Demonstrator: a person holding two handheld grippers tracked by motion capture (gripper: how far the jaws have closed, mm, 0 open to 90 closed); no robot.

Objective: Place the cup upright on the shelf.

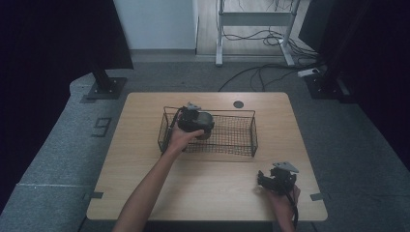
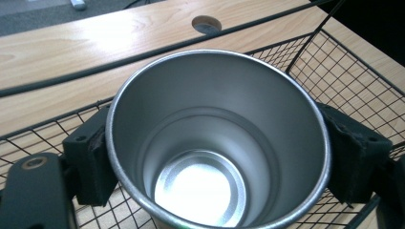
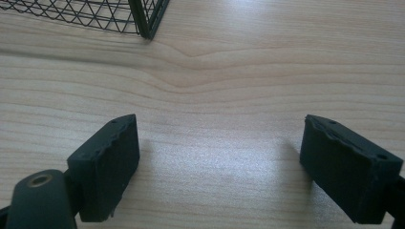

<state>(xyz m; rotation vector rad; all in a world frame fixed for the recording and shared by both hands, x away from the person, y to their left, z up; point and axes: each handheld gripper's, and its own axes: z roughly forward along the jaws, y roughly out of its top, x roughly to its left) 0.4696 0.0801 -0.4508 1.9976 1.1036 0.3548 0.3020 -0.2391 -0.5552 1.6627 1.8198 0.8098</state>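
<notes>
Steel cup [image 2: 217, 143] upright, mouth up, clamped in left tongs [image 2: 217, 157]; right tongs [image 3: 219, 171] wide, empty.

One cup [image 2: 217, 143], one wire basket [image 1: 251, 133]

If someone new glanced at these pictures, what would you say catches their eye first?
Probably the shiny metal cup, empty and clamped between the pads of the left gripper over the black wire basket in the middle of the wooden table. Next would be the right gripper at the table's near right corner, its jaws spread wide over bare wood, just short of the basket's corner.
</notes>
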